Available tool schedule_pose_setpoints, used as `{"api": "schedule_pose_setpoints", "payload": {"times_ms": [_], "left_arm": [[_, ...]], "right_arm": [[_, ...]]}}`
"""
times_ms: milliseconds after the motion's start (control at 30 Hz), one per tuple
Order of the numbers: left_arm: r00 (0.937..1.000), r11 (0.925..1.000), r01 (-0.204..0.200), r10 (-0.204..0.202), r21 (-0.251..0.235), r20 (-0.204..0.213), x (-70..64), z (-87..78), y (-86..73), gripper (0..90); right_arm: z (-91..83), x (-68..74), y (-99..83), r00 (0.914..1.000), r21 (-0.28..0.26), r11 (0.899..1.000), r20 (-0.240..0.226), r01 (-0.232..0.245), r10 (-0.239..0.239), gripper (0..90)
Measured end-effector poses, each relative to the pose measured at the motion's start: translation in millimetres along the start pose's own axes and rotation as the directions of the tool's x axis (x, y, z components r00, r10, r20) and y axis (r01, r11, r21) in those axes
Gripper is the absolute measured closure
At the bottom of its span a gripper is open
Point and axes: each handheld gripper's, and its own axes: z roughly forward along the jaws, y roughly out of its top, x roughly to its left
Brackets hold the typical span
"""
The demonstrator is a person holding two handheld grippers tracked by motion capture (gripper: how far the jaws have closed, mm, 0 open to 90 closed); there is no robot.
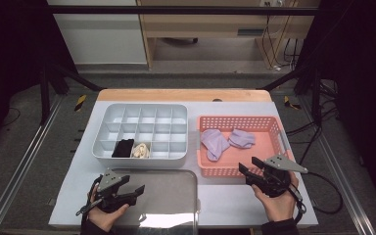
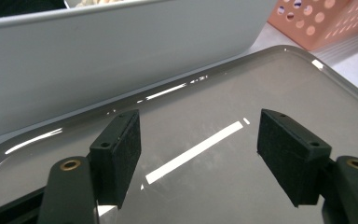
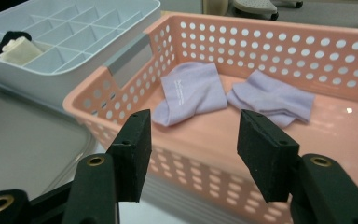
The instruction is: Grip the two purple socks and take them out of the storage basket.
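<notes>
The left gripper (image 1: 127, 188) sits at the near left of the table (image 1: 230, 196), held low over a grey tray (image 1: 176, 196) with a glossy surface. Its jaws are spread wide with nothing between them, as the left gripper view makes plain, where the tray (image 2: 261, 93) reflects a bright strip of light.

Just beyond the tray stands a pale grey divided organiser box (image 1: 142, 156). In its near row, two neighbouring compartments are filled: a black rolled item (image 1: 123, 148) on the left and a cream one (image 1: 140, 150) beside it, probably socks, though they are too small to tell for certain.

Right of the box, close to it, is a pink perforated basket (image 1: 269, 122). Two lilac socks lie on its floor, side by side: the left sock (image 3: 191, 91) lies flat and bent, the right sock (image 3: 272, 98) is more bunched, and their edges seem to touch.

The right gripper (image 1: 250, 169) is at the basket's near wall, just outside it, pointing in toward the socks. Its jaws (image 3: 191, 154) are released, parted and holding nothing, and the socks are seen beyond the gap.
</notes>
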Motion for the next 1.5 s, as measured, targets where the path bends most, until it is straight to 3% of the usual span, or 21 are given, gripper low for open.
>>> {"api": "schedule_pose_setpoints", "payload": {"times_ms": [467, 867, 1500], "left_arm": [[0.9999, 0.9999, 0.002, -0.002, 0.014, -0.011, 3.2, 4.4, -2.9, 29.6], [0.9995, 0.9998, 0.018, -0.018, 0.011, -0.027, 8.8, 3.9, -3.3, 29.8], [0.9989, 0.9995, 0.028, -0.027, 0.013, -0.037, 13.5, 3.8, -3.6, 30.2]], "right_arm": [[18.7, -3.6, 35.7, 0.9993, 0.005, 1.000, 0.031, 0.021, -0.021, 47.2], [46.1, -17.9, 67.3, 0.9961, 0.023, 1.000, 0.086, 0.017, -0.019, 49.2], [94.4, -41.5, 81.4, 0.9889, 0.061, 0.997, 0.146, -0.039, 0.029, 48.5]]}}
